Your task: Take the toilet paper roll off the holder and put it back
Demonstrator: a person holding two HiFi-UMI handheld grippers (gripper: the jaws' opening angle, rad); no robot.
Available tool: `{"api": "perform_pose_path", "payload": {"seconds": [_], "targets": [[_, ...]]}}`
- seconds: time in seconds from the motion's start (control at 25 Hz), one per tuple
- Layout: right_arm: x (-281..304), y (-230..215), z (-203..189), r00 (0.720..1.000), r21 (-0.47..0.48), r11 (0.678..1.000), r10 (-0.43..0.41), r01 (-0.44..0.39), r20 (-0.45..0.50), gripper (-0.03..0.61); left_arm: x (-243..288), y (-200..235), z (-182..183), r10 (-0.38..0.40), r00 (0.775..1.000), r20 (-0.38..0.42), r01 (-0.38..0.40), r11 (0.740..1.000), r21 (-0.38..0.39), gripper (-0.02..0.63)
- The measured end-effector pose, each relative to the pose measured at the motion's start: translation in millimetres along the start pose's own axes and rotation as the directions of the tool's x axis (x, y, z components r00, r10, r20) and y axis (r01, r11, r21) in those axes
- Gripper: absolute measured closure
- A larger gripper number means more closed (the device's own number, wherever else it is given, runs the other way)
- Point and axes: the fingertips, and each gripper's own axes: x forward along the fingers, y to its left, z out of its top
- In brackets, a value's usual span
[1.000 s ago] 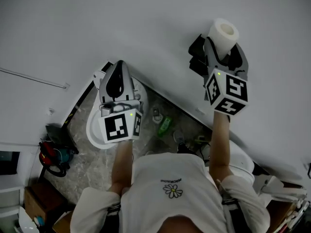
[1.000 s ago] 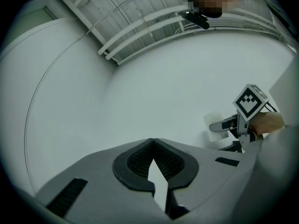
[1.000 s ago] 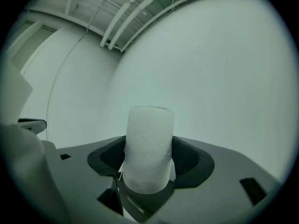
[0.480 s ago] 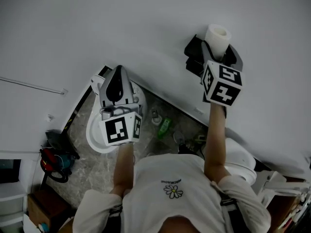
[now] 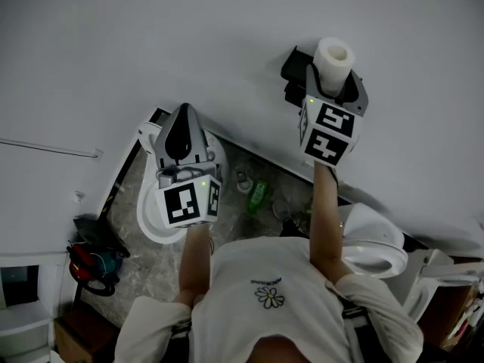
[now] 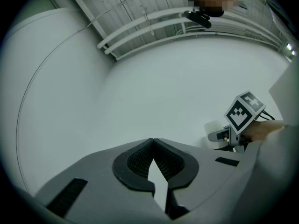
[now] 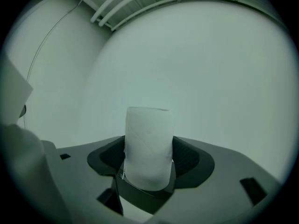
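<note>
Straight ahead, plain white wall (image 5: 151, 44). At 4 o'clock in the head view, white toilet (image 5: 374, 244). Toward 9 o'clock, left gripper (image 5: 181, 131), fingers clenched tip to tip on nothing. At 1 o'clock, right gripper (image 5: 333, 79), fingers grasping the upright toilet paper roll (image 5: 333, 54) by its sides. Just beside, at the roll's 9 o'clock, black holder (image 5: 292, 72).

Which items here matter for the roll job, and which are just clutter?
Job:
- white cylindrical toilet paper roll, gripped in the right claw
- black wall-mounted holder

Lying about or idle:
- green plastic bottle
- white ceramic toilet
- red object, unclear
- left claw, shut and empty
</note>
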Motion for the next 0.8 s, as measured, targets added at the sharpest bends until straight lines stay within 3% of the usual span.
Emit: {"api": "perform_pose_path", "payload": {"seconds": [0.16, 0.48, 0.68, 0.8], "targets": [[-2.7, -2.1, -4.5, 0.999, 0.113, 0.993, -0.021, 0.017, 0.031, 0.285, -0.1, 0.1, -2.3, -0.024, 1.000, -0.009, 0.024, 1.000, -0.003, 0.597], [13.9, -1.4, -3.0, 0.999, 0.105, 0.993, -0.053, 0.052, 0.007, 0.288, 15.5, -5.4, 0.5, -0.046, 0.999, 0.006, 0.046, 0.999, 0.002, 0.597], [19.0, 6.6, -4.0, 0.997, 0.050, 0.996, -0.068, 0.070, -0.036, 0.288, 17.6, -9.6, -7.3, -0.054, 0.999, -0.010, 0.054, 0.999, -0.009, 0.597], [15.4, 3.7, -7.0, 0.998, 0.088, 0.994, -0.063, 0.065, -0.033, 0.288, 16.3, -10.6, -11.3, -0.055, 0.998, -0.023, 0.055, 0.998, -0.018, 0.597]]}}
